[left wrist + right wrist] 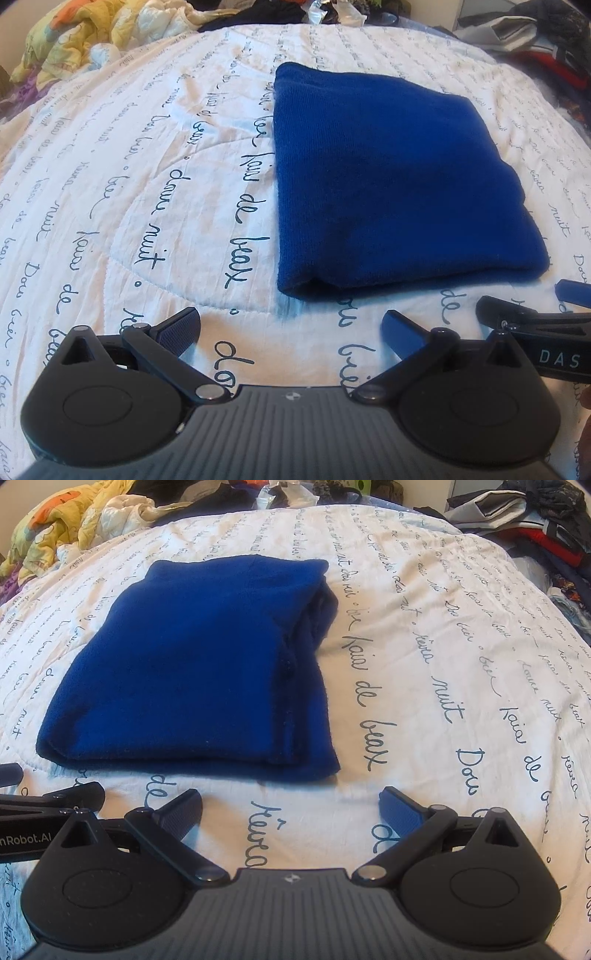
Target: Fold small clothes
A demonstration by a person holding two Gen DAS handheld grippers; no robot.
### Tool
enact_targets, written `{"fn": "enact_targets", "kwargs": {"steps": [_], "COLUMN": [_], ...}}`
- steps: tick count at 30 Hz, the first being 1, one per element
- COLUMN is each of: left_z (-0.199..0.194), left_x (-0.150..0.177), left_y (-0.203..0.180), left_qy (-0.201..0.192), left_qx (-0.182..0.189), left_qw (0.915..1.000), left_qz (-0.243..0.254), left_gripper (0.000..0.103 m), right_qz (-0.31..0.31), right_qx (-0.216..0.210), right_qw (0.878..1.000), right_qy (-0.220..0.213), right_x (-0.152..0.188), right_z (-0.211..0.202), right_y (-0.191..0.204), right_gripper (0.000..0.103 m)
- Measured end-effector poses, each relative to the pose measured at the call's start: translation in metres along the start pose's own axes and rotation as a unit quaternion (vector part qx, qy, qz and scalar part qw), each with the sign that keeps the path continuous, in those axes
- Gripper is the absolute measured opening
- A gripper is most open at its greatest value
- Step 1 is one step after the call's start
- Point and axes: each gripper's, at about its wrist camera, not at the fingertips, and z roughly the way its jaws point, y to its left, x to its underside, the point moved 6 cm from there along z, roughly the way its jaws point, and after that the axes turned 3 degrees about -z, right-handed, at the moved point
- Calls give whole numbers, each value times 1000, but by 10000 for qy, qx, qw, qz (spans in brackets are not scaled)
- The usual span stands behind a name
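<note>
Left gripper: fingers spread wide, nothing between them. Right gripper: same, fingers fully apart, empty. Both level, side by side, pointing forward; right unit's fingertip visible just beyond left's right-hand finger, not touching.

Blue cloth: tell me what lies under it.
The blue cloth lies folded on a white quilt printed with handwriting. The quilt under it is covered; anything else beneath cannot be seen.
</note>
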Motion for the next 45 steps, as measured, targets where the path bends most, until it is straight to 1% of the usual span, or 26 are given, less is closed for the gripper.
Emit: {"fn": "enact_targets", "kwargs": {"steps": [8,14,30,34,45], "left_z": [3,3,1,-1,0], "left_x": [-3,-4,-4,-2,-5], "left_y": [1,1,1,1,3], "left_qy": [244,269,130,40,125], "left_qx": [-34,-46,-44,-41,-39], "left_qw": [9997,9996,9999,10000,9999], "left_qz": [-37,-64,-74,-69,-85], "left_gripper": [103,103,103,103,103], "right_qz": [-97,-78,-102,-97,-122], "right_qx": [-72,-65,-79,-74,-75], "right_qw": [9989,9991,9993,9994,9996], "right_qy": [449,405,353,331,259], "right_x": [-7,-7,-8,-7,-7], "right_z": [4,4,3,2,2], "right_y": [-2,-2,-2,-2,-1], "right_gripper": [103,103,103,103,103]}}
